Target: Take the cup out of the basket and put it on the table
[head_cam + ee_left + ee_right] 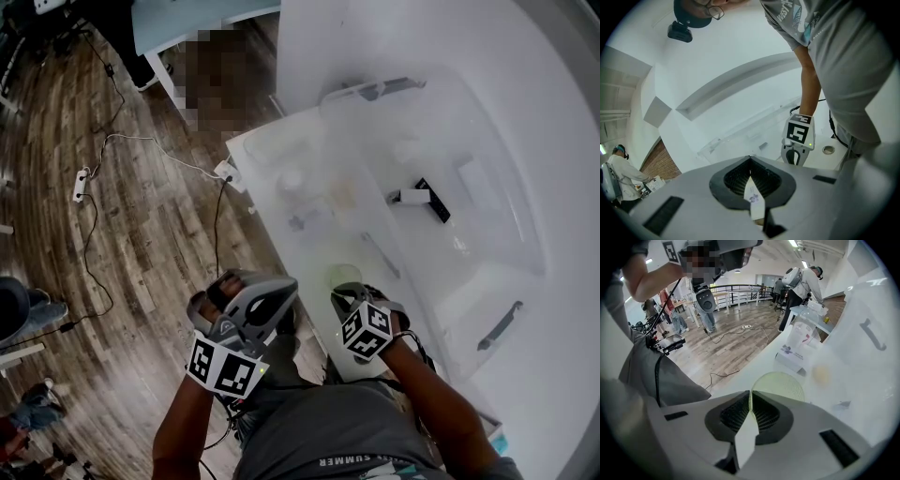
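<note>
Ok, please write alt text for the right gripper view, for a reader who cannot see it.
The right gripper has its jaws closed on the rim of a pale green cup by the edge of a white table. Behind it lie a wooden floor with cables and several people.

White table (562, 187), clear basket (309, 178) at its corner (contents washed out), printed white box (794, 357) nearby

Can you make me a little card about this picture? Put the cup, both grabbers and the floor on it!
right gripper: jaws shut on the rim of the cup
left gripper: jaws together, holding nothing
cup: pale green, by the edge of the white table
floor: brown wood planks
</note>
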Motion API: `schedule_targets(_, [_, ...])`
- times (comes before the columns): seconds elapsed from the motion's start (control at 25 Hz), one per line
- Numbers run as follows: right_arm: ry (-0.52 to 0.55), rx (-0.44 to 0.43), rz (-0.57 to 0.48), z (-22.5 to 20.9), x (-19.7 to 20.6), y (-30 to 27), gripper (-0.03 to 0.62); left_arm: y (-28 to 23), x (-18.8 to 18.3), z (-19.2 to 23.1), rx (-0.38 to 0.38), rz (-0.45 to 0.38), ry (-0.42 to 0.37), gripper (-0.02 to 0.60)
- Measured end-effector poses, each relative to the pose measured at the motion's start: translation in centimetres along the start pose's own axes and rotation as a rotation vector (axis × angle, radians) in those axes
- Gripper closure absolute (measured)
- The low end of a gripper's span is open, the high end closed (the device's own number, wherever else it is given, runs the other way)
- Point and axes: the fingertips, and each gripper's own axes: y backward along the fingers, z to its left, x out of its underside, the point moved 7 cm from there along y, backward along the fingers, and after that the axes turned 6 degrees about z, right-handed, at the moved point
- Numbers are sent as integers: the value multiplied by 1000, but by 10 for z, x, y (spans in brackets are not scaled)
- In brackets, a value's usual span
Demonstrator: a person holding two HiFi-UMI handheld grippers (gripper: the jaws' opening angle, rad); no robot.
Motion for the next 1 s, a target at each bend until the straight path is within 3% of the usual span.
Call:
schedule_targets(0.72, [-9, 45, -23, 4, 7, 16, 549, -5, -14, -13, 35, -21, -14, 572])
schedule_targets(1.0, [-42, 98, -80, 4, 9, 43, 548, -8, -24, -16, 53, -38, -32, 572])
